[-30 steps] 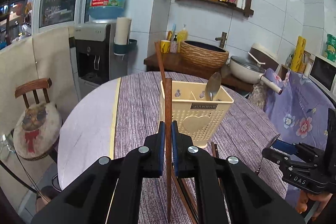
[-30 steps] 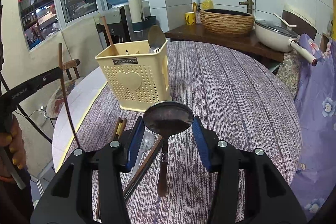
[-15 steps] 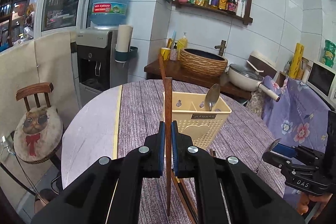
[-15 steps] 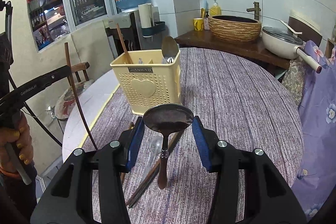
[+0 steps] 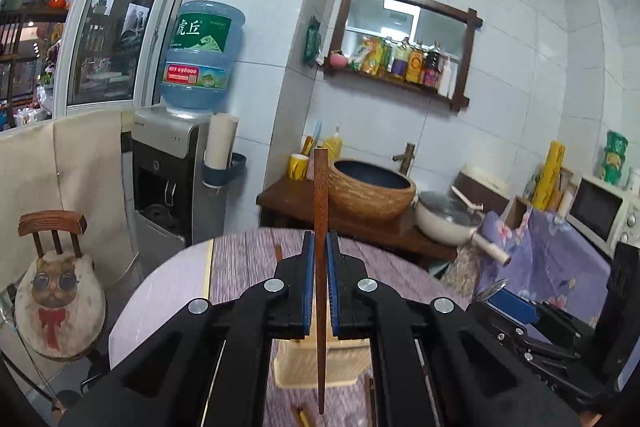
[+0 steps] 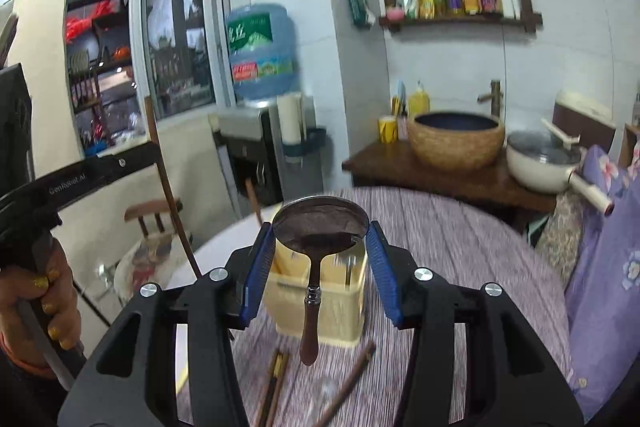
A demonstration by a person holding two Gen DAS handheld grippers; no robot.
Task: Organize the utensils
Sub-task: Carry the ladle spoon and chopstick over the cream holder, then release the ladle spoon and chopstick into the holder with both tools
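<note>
Both grippers holding stuff: left gripper [image 5: 320, 279] pinching chopstick [image 5: 320, 227] upright, right gripper [image 6: 320, 259] clamping spoon [image 6: 320, 227] above caddy [image 6: 320, 307].

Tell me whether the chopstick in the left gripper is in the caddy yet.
Out. The chopstick stands upright, clamped in the left gripper, its lower tip hanging in front of the yellow caddy.

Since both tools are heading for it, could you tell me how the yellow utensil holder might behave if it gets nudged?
The holder looks like thin perforated plastic, so it is probably light and may slide on the tablecloth. It stands taller than wide, so a bump near the rim could tip it. The spoon and chopstick should probably go in straight down.
</note>
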